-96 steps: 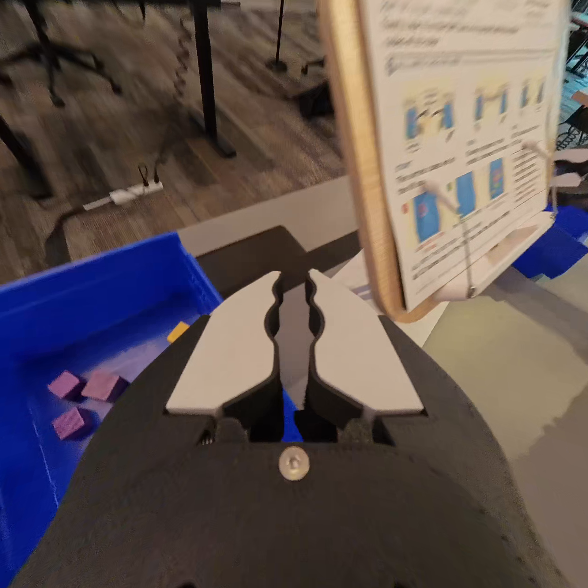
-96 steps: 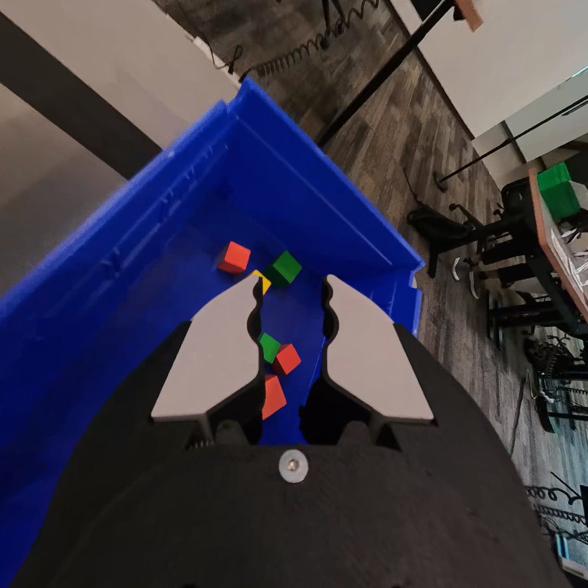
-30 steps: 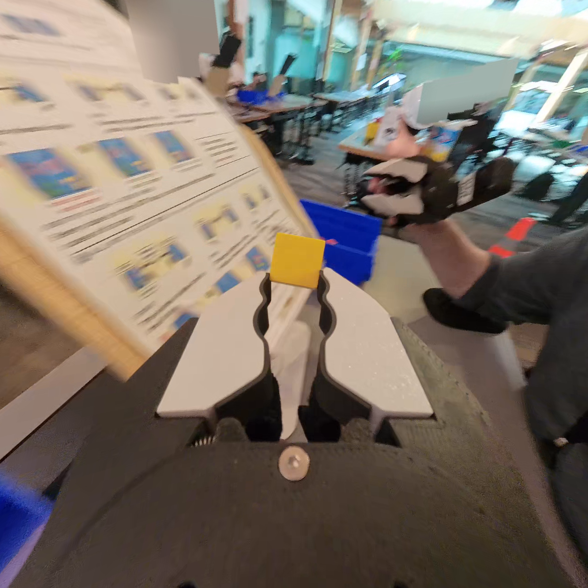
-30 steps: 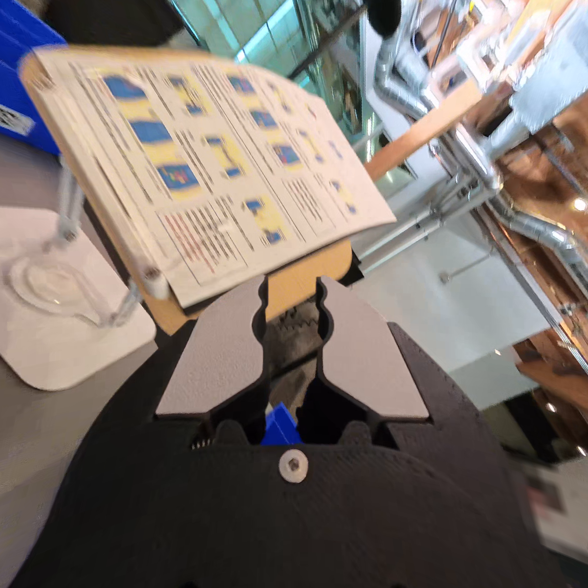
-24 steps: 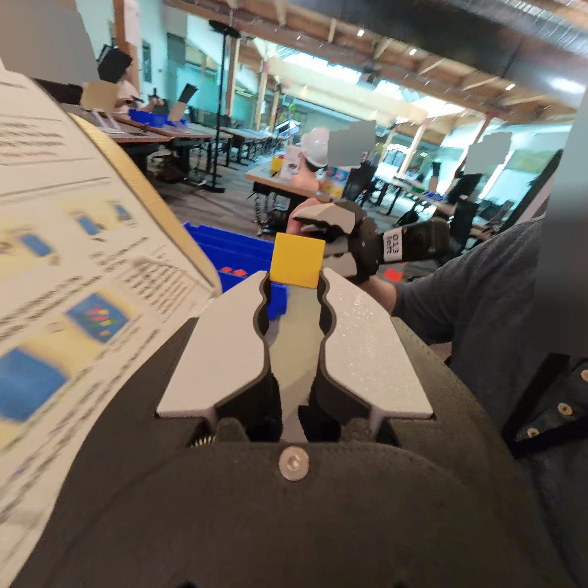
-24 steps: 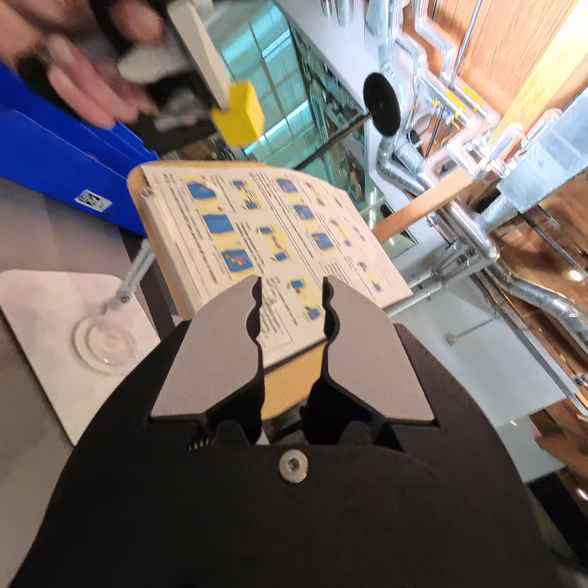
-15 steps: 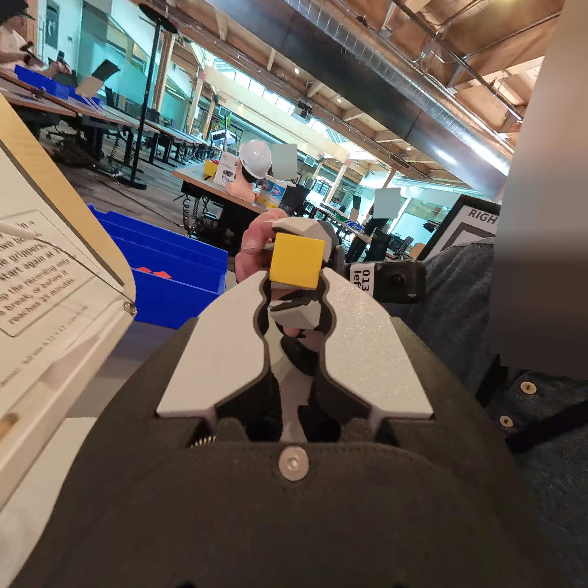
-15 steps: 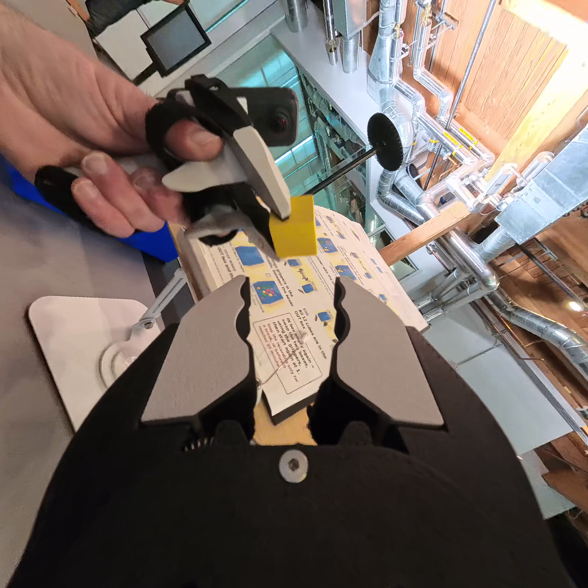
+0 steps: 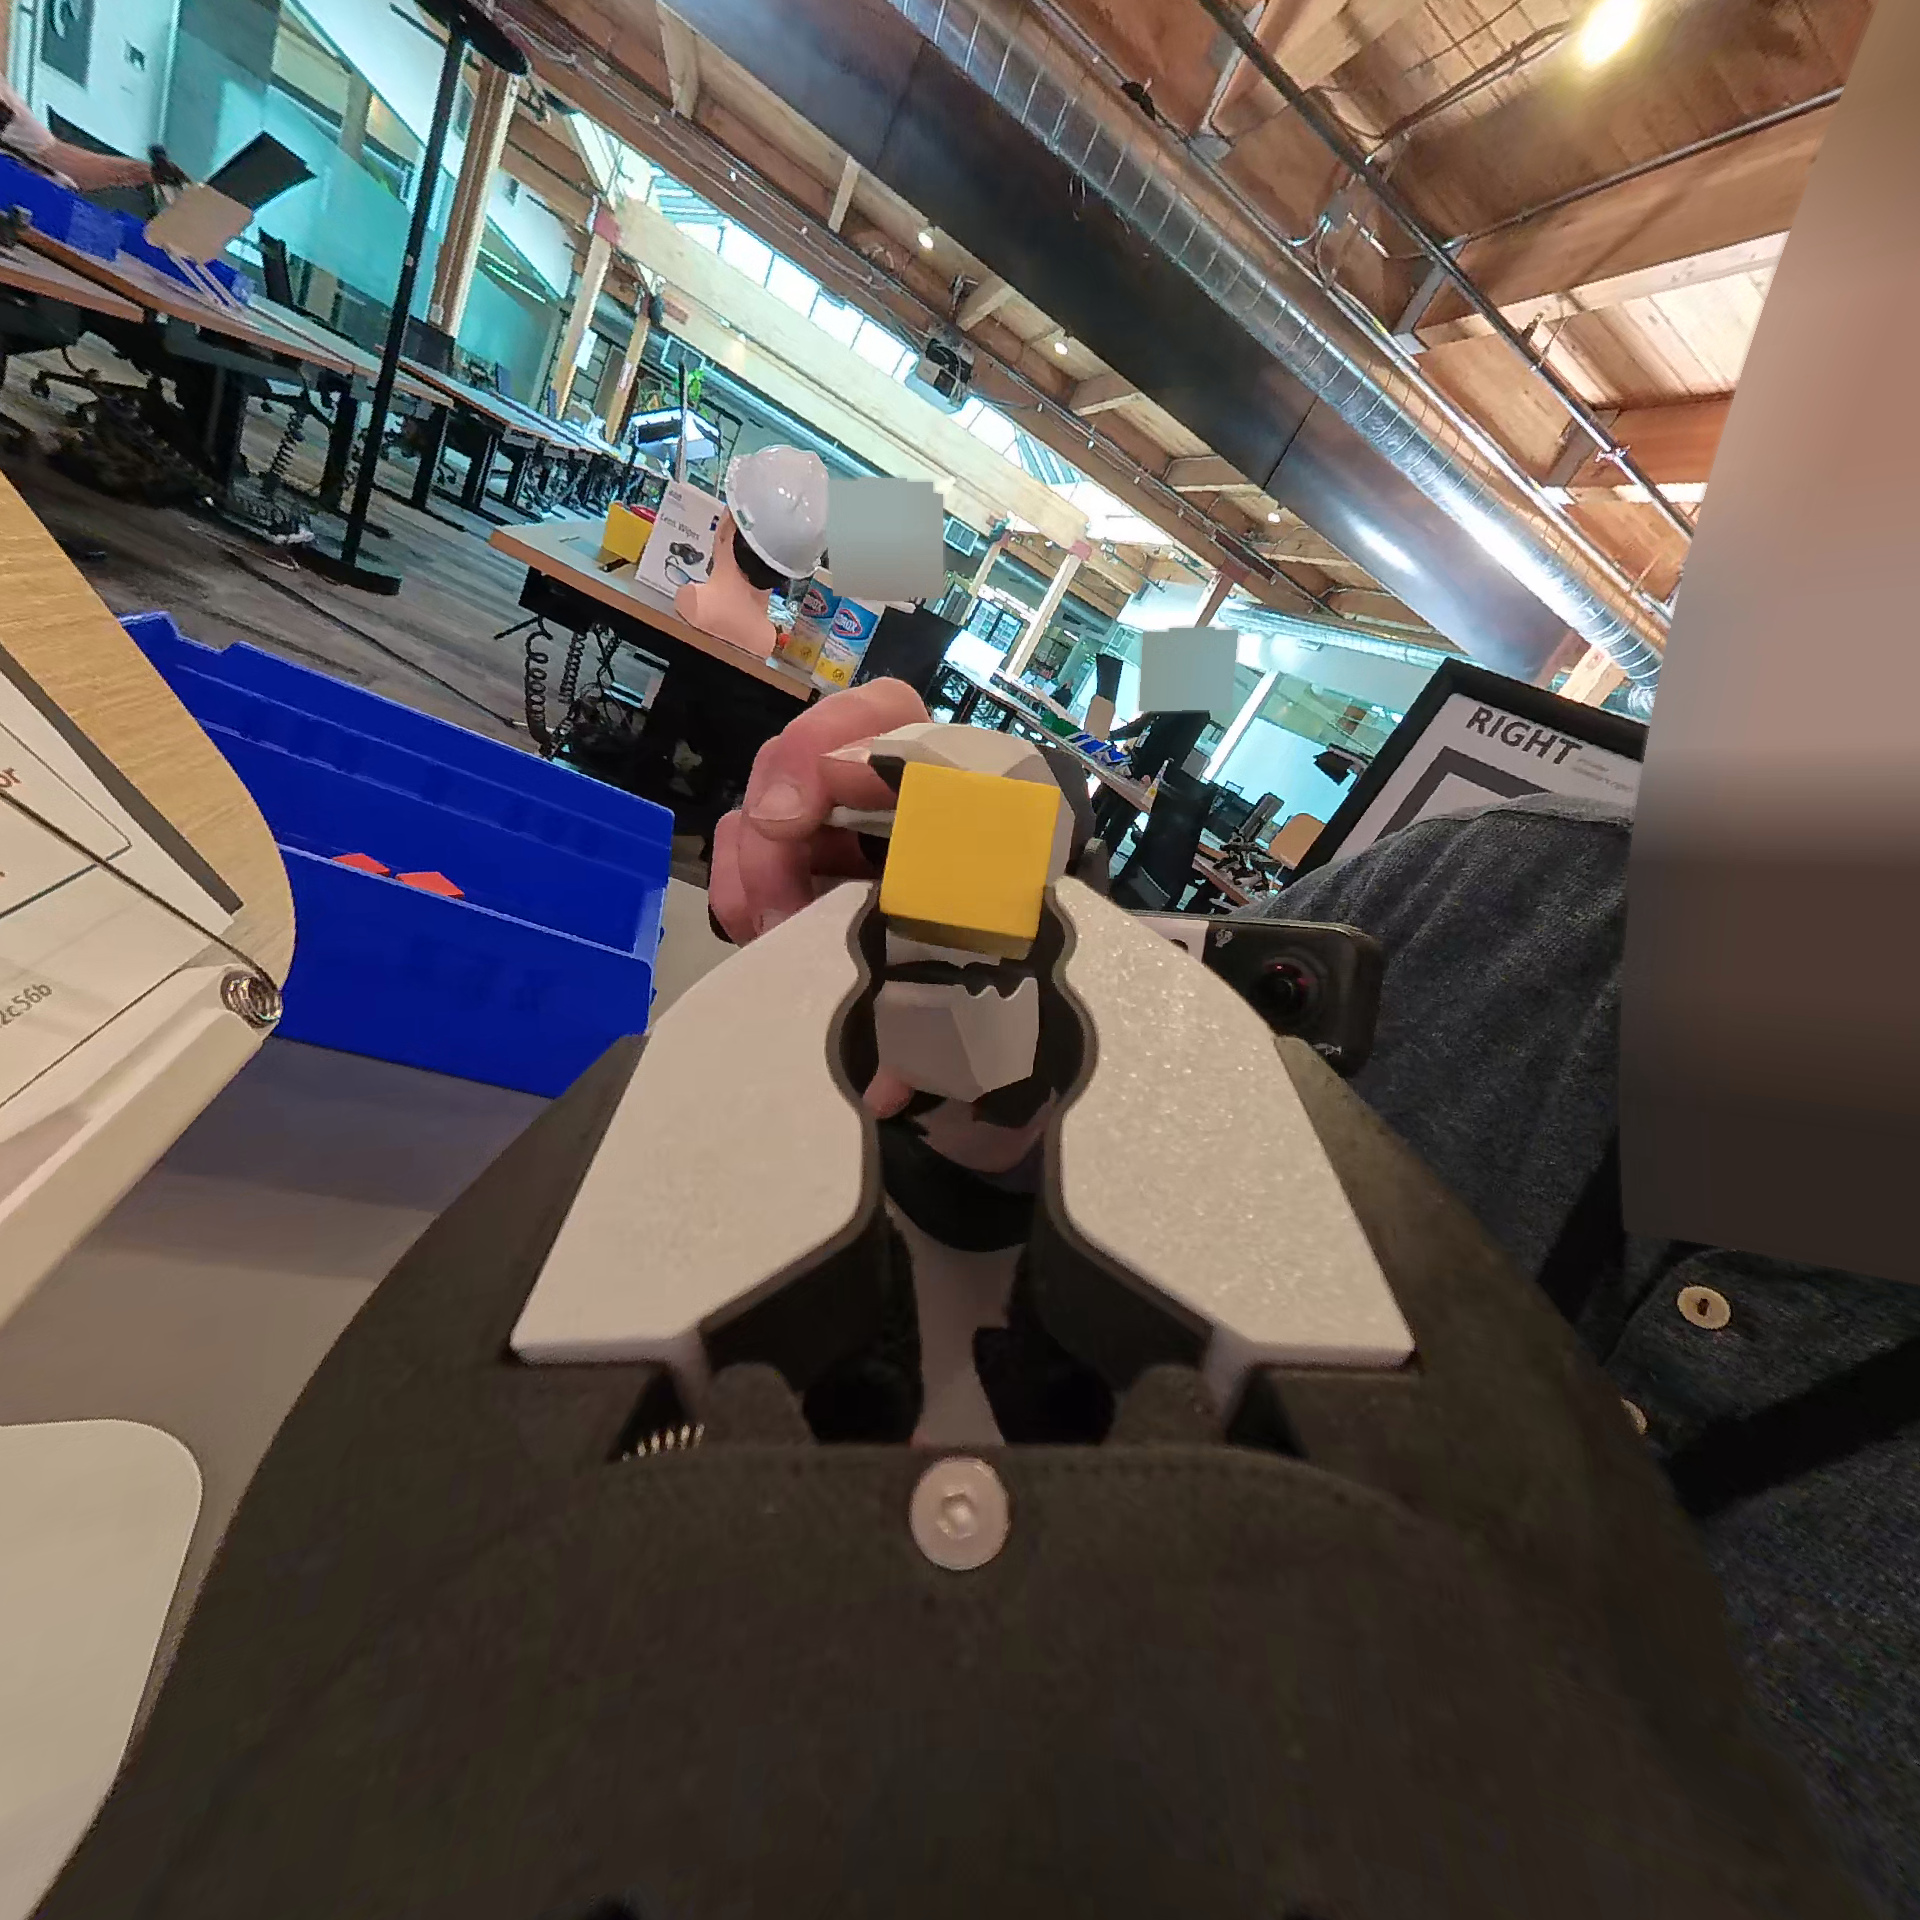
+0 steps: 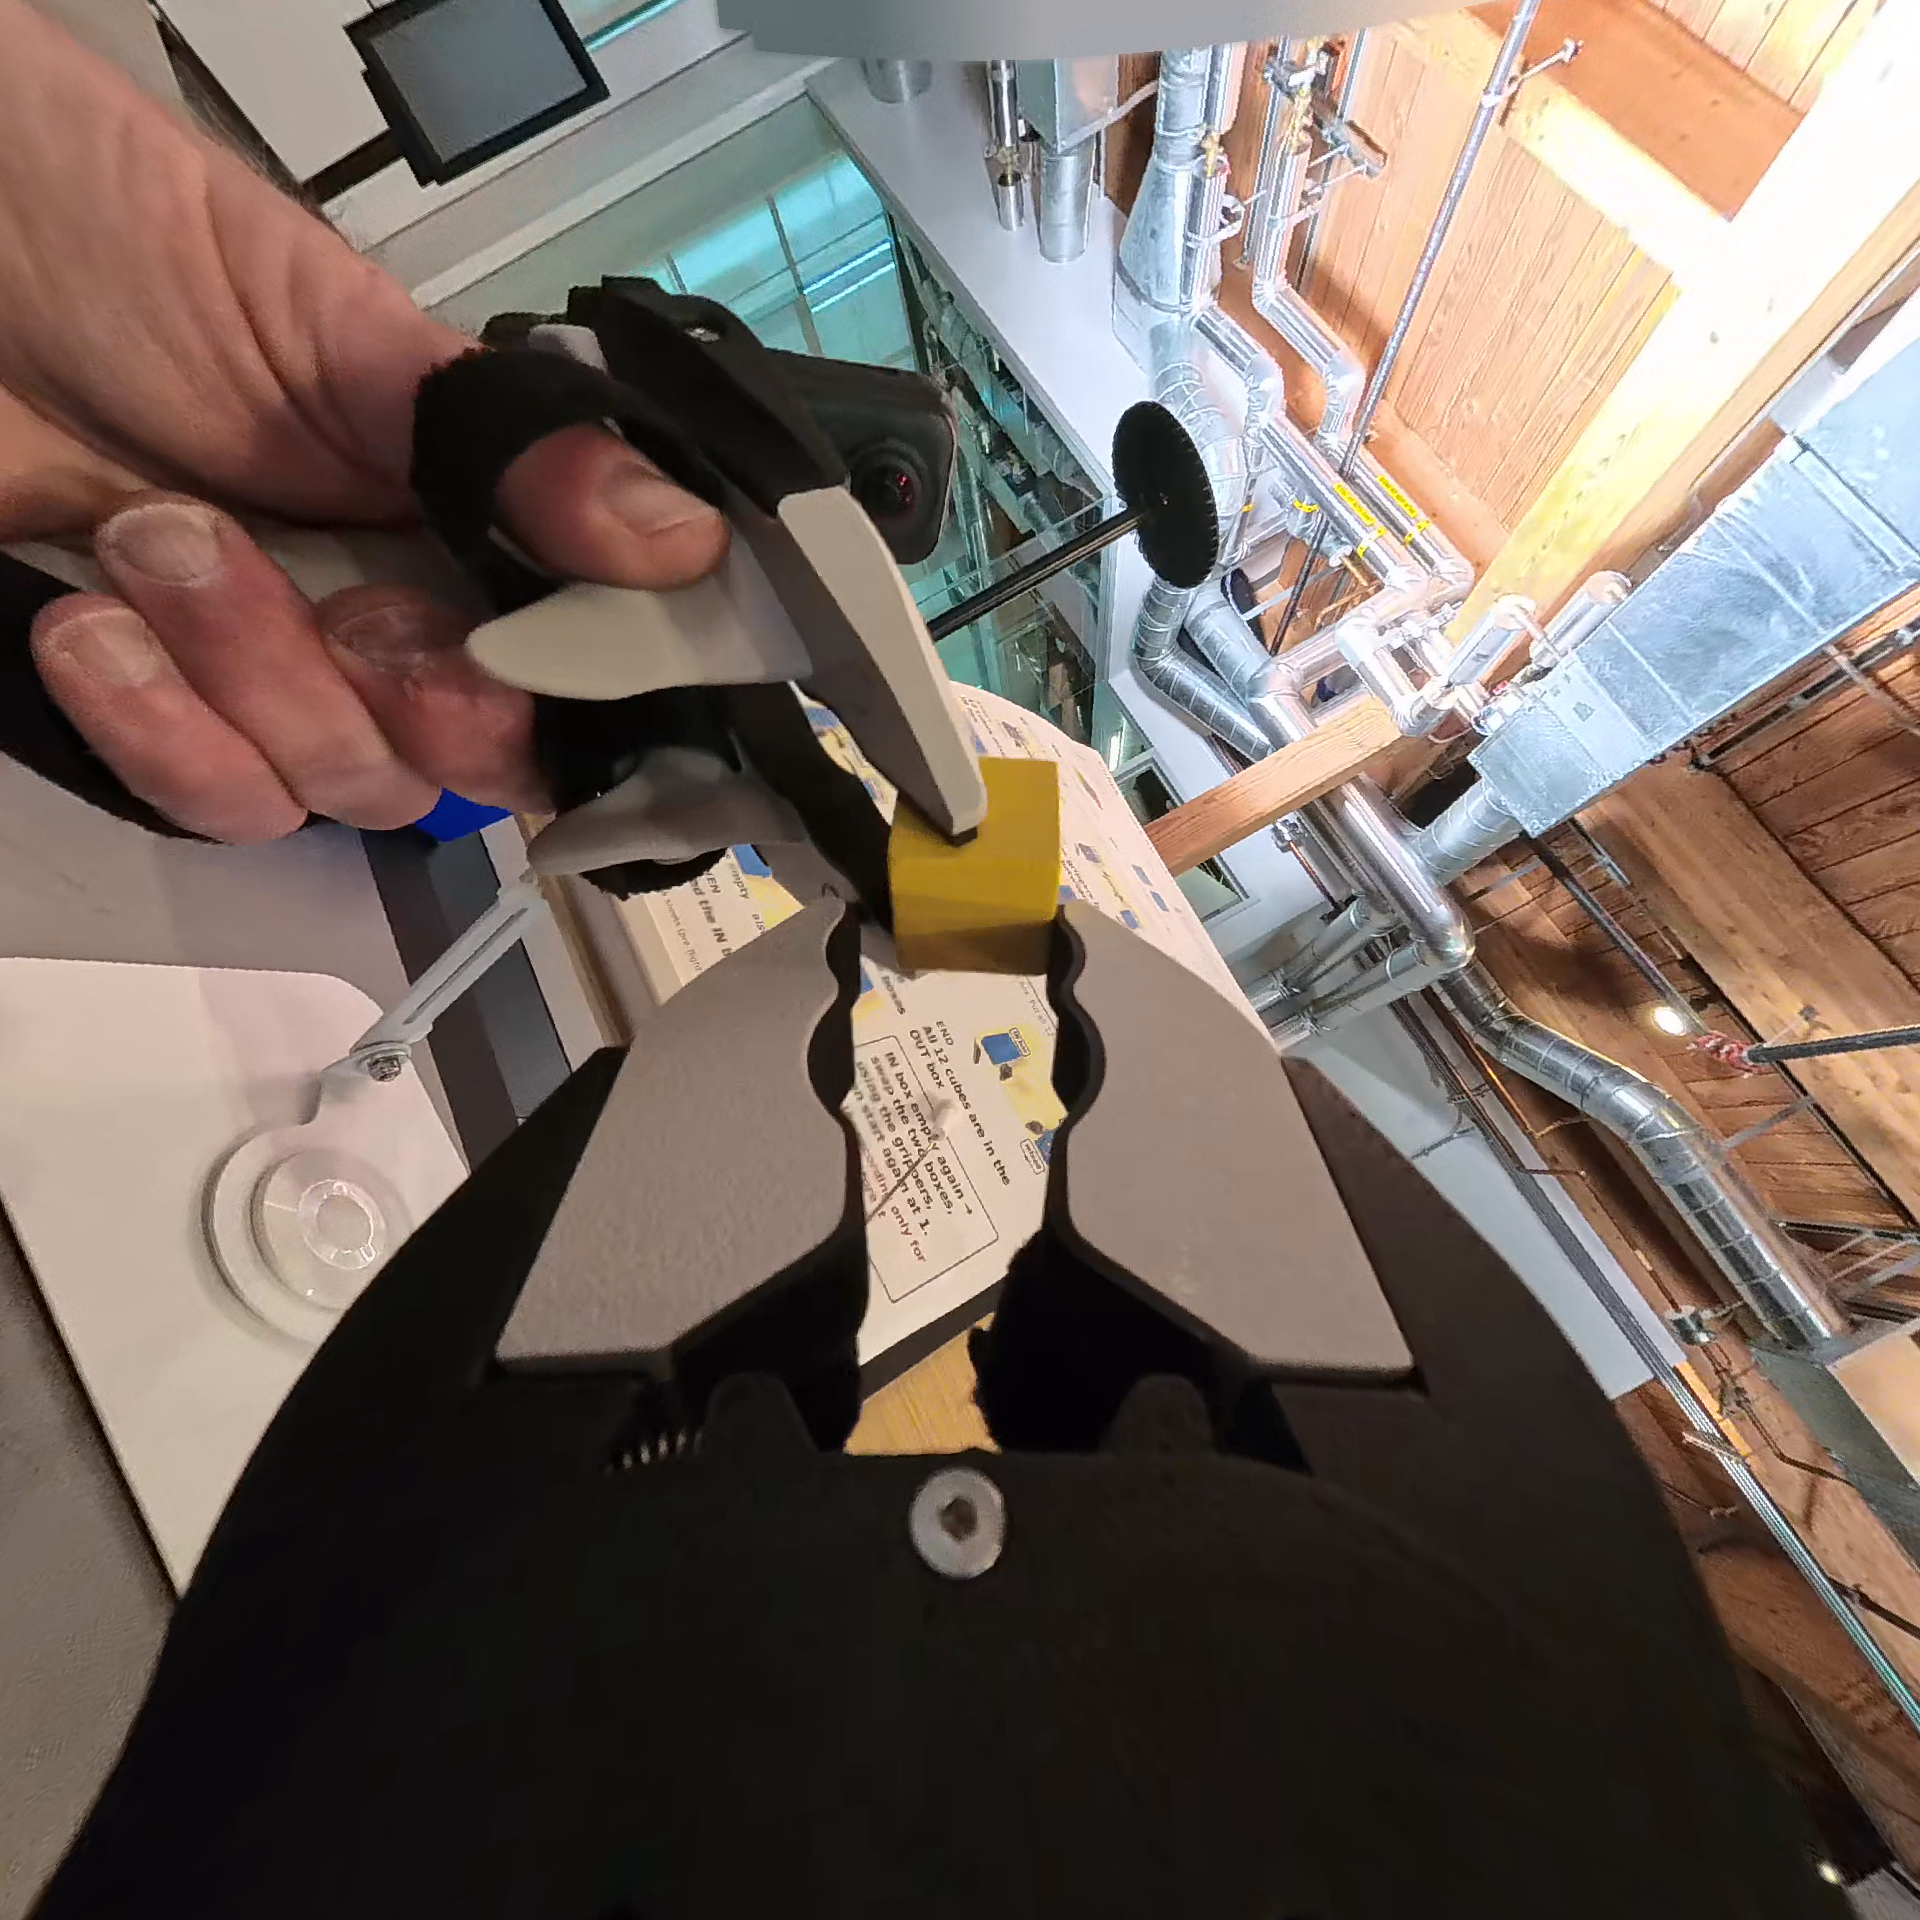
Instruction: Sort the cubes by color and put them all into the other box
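Two grippers: we hold one in each hand, raised in the air above the bench, their tips meeting on a single yellow cube.
Left gripper: its jaws are clenched on the yellow cube, one pad against each side face.
Right gripper: its jaws stand around the same cube, crosswise to the left pair. One tip looks to touch the cube; at the other we see a sliver of gap, so we judge it not yet pressing.
Why held so: this reads as a hand-over. The crossed grips leave each pair its own free faces.
Cube's place: mid-air between us, well apart from the blue box.
Blue box: on the bench to the left; two red cubes show above its near wall.
Open room: clear air above and ahead of the cube.
Edges to mind: a clipboard on its stand leans close behind, and a sleeve crowds the right side.
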### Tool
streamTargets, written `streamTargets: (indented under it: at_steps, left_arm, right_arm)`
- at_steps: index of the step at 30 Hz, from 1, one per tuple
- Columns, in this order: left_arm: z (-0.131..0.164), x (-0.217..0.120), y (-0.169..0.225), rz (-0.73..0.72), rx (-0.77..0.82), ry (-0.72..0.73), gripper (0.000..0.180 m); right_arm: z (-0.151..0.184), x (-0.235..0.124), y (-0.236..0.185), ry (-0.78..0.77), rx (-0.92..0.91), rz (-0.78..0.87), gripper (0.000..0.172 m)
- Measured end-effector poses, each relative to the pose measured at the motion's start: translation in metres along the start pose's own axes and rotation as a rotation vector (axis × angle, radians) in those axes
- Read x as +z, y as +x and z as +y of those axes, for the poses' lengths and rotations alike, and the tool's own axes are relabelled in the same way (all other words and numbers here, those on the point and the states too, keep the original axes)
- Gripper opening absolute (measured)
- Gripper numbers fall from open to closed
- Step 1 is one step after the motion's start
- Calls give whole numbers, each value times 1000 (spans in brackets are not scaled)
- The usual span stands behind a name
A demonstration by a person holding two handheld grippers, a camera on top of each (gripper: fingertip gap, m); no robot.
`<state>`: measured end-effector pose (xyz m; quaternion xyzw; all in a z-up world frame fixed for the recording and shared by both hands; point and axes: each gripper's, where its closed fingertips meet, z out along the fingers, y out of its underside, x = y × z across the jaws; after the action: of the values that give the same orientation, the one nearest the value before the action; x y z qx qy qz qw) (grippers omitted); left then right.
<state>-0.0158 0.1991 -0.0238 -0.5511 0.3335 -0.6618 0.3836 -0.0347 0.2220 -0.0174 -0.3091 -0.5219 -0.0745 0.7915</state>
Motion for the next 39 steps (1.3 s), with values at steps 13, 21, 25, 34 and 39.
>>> streamTargets:
  at_steps: [13,21,25,34,39]
  left_arm:
    - [-5,2,9,17,15,34,28]
    - [-7,4,15,27,27,46,28]
    - [-8,5,18,36,28,53,28]
    - [-19,-3,22,44,32,112,26]
    - [-23,-7,23,26,63,116,25]
  right_arm:
    - [-7,-4,6,26,22,16,28]
    - [-11,-6,9,39,21,19,28]
    - [-13,-8,11,46,23,25,28]
    - [-15,-10,16,58,31,43,28]
    - [-16,-12,19,65,49,44,28]
